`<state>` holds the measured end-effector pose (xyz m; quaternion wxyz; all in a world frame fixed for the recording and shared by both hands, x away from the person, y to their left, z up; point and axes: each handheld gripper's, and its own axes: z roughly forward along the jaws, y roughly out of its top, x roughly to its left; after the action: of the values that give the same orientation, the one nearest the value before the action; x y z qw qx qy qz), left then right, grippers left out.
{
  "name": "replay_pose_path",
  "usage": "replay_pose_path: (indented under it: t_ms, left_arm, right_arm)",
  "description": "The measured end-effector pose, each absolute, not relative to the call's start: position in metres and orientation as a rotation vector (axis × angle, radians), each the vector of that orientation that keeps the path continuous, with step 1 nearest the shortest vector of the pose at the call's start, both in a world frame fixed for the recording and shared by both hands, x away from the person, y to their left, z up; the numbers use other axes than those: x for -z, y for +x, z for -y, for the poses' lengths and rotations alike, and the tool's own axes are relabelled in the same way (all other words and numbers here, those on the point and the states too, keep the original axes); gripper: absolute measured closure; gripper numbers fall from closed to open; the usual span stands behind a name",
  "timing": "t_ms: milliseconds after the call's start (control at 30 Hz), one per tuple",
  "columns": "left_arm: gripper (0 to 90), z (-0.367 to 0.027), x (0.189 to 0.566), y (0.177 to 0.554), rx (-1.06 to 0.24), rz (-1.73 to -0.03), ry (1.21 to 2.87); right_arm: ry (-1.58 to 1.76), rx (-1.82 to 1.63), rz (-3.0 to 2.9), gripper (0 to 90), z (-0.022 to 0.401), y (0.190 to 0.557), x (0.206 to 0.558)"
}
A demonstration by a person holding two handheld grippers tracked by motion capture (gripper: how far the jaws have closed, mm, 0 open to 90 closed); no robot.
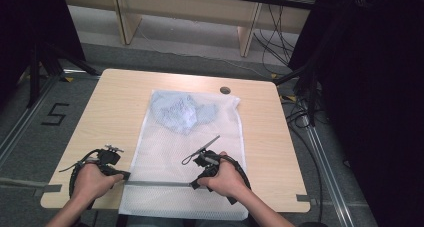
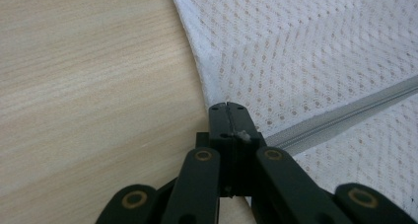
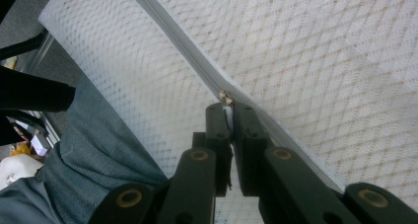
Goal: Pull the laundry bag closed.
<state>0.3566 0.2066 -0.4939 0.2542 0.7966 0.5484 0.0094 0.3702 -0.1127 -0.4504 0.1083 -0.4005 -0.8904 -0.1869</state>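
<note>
Where jaws pinch: white honeycomb mesh bag; ribbed grey zipper

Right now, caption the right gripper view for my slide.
Right gripper jaws shut on the zipper pull of a white mesh laundry bag.

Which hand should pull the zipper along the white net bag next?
Probably the right. The right gripper is shut on the zipper pull, partway along the zipper. The left gripper pinches the mesh bag at the zipper's end by the bag's edge, so it seems better suited to holding the bag steady.
</note>
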Motion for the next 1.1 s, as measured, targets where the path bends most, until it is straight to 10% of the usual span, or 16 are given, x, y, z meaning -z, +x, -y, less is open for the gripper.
replay_pose_path:
  t_ms: [1100]
  left_arm:
    - [90.0, -0.207, 0.494, 0.357, -0.026, -1.491, 2.162]
  right_arm:
    - [-1.21, 0.547, 2.61, 87.1, 0.129, 0.371, 0.449]
